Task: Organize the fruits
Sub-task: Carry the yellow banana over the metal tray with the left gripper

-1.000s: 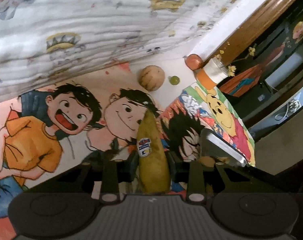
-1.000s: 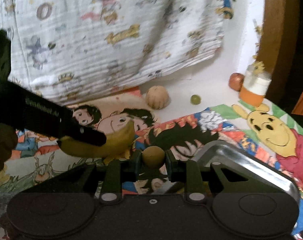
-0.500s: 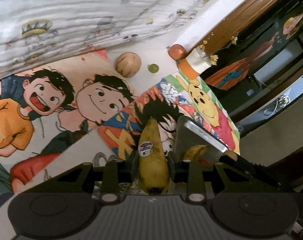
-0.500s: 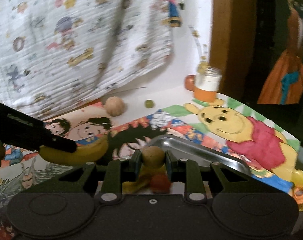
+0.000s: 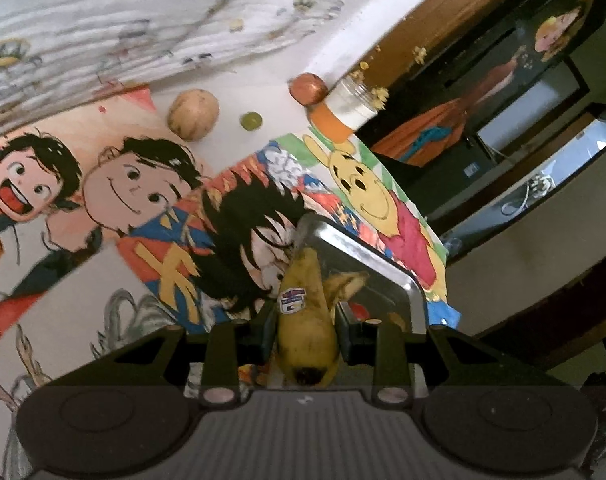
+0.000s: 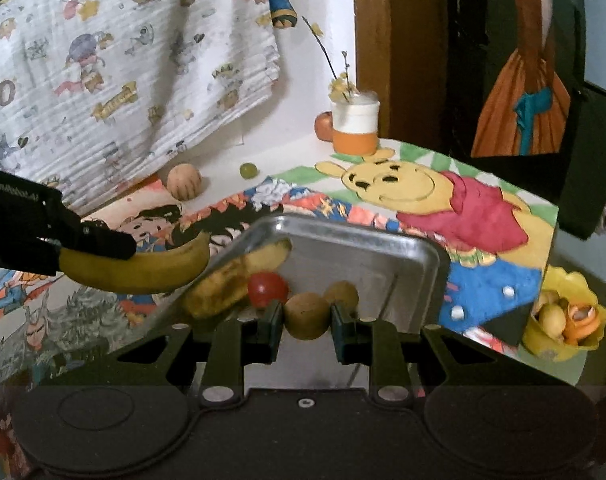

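Over the metal tray point(image 6: 383, 240): left gripper point(image 5: 305, 330) clenched on a banana point(image 5: 305, 320), right gripper point(image 6: 306, 316) clasping a brown round fruit point(image 6: 306, 316). Mid-delivery, probably. Next: lowering both toward 12 o'clock beside the banana in the tray point(image 6: 231, 284) and red fruit point(image 6: 267, 289), then letting go.

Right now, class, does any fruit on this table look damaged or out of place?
Yes. The banana in the metal tray is bruised dark, and a melon, grape and apple sit outside it.

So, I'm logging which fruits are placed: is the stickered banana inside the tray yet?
Not yet. The stickered banana is clamped in the left hand-held gripper, with its tip at the metal tray rim.
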A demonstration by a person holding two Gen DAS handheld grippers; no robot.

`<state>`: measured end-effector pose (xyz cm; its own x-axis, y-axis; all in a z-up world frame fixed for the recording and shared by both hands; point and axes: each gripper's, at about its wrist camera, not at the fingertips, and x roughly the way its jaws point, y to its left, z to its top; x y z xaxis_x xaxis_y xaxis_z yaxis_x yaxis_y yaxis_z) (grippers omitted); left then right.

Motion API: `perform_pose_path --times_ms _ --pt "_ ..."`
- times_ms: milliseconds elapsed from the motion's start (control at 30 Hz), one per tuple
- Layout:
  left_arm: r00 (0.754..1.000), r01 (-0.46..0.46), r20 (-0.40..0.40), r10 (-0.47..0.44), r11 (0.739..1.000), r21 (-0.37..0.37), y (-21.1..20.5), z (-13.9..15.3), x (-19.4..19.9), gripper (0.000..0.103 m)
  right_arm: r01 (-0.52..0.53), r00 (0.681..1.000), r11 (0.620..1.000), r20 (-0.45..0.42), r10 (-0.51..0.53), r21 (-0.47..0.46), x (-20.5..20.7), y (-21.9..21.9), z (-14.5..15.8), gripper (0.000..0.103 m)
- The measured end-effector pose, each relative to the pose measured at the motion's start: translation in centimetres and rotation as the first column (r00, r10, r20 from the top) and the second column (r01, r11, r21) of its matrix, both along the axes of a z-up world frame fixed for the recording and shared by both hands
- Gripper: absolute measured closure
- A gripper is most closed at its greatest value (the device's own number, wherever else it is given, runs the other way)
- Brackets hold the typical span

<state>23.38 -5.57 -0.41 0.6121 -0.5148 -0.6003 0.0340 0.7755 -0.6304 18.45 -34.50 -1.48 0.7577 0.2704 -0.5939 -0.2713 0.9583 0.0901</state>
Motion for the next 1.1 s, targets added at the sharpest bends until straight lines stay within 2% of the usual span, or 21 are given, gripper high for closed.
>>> perform_pose_path --times_ms 267,700,933,1100 --pt "0.999 0.034 0.022 -0.033 0.999 -0.029 -1.5 0.4 -1.7 0.069 0.019 1.0 1.0 -0.024 -0.019 0.013 -1.1 -0.2 -1.1 0.076" --pt "0.994 0.094 0.049 -0.093 0.996 -0.012 -3.8 -0.2 -3.0 0.07 0.041 0.998 0.999 -0.052 -0.039 0.031 -2.8 -0.7 -2.4 0.076" --pt "0.996 0.072 0.05 -0.068 0.995 -0.069 -2.4 -0.9 -3.6 0.069 0.051 0.997 0.998 -0.057 -0.049 0.042 -3.0 -0.5 -2.7 0.076" --pt "0.998 0.035 0.057 -0.033 0.998 -0.044 -1.4 -1.1 -3.7 0.069 0.055 0.997 0.997 -0.062 -0.051 0.051 -3.1 -0.3 -2.9 0.076"
